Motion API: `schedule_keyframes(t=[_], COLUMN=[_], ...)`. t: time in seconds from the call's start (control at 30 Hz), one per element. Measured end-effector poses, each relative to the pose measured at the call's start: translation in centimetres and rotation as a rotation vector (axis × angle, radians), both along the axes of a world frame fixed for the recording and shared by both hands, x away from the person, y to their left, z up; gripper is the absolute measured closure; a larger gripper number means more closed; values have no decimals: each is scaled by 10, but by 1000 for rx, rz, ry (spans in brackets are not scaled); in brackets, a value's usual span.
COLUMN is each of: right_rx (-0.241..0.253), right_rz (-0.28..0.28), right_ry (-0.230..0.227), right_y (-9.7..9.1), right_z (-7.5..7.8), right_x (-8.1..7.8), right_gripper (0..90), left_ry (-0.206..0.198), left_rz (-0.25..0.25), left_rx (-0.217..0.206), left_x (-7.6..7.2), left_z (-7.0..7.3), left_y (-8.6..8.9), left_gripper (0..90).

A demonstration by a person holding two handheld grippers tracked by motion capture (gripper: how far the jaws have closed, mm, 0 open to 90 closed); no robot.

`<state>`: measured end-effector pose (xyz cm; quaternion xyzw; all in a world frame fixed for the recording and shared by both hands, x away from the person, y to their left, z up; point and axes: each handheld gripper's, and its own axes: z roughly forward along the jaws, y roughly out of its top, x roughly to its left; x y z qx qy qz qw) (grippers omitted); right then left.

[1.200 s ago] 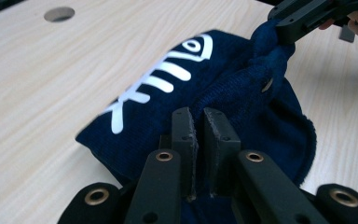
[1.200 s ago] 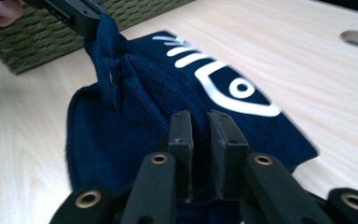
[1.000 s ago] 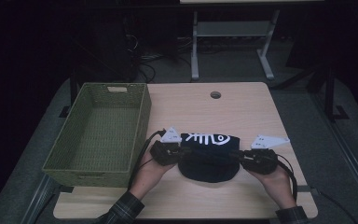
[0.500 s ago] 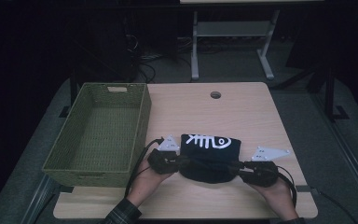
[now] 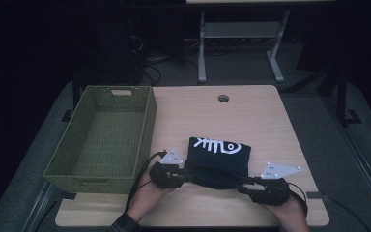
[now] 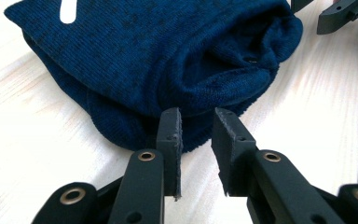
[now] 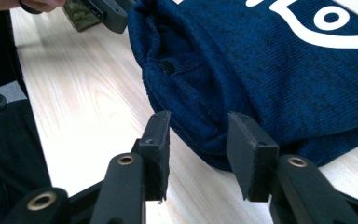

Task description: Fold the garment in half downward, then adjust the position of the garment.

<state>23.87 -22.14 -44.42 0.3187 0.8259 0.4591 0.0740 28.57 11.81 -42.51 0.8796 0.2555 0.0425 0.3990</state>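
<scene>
Lay folded on the surface, the dark blue garment with its white fish-bone print, just right of the green wicker basket. Stood at the garment's left edge, the left gripper, jaws just opening, slightly spread, nothing pinched. Stood at its right near edge, the right gripper, jaws likewise opening, apart, fabric free between them.
</scene>
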Motion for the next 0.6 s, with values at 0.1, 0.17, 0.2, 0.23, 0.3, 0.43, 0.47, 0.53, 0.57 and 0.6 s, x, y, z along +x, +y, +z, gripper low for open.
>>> schedule_keyframes(t=[0.1, 0.17, 0.2, 0.23, 0.3, 0.43, 0.47, 0.53, 0.57, 0.6], right_rx=[19, 33, 35, 36, 38, 40, 36, 34, 31, 24], right_rz=[-12, -24, -28, -32, -38, -53, -58, -66, -70, -75], right_ry=[-7, -18, -18, -21, -28, -39, -50, -59, -58, -59], right_y=[-4, -7, -8, -10, -12, -14, -14, -14, -14, -13], right_z=[5, 9, 10, 11, 13, 19, 20, 20, 20, 20], right_x=[-1, 0, 0, 1, 2, 6, 7, 11, 13, 14], right_gripper=[587, 596, 600, 604, 621, 709, 741, 836, 865, 888], left_ry=[-12, -20, -24, -27, -34, -36, -39, -43, -43, -42], left_rz=[10, 11, 9, 9, 9, 19, 22, 25, 27, 31], left_rx=[-18, -25, -30, -28, -35, -49, -48, -53, -48, -54], left_x=[0, -1, -1, -1, 1, 6, 7, 11, 14, 18], left_z=[7, 12, 14, 16, 19, 25, 27, 30, 32, 32], left_y=[0, 0, 1, 1, 1, -1, -2, -4, -6, -7], left_gripper=[732, 747, 751, 757, 771, 812, 823, 852, 865, 873])
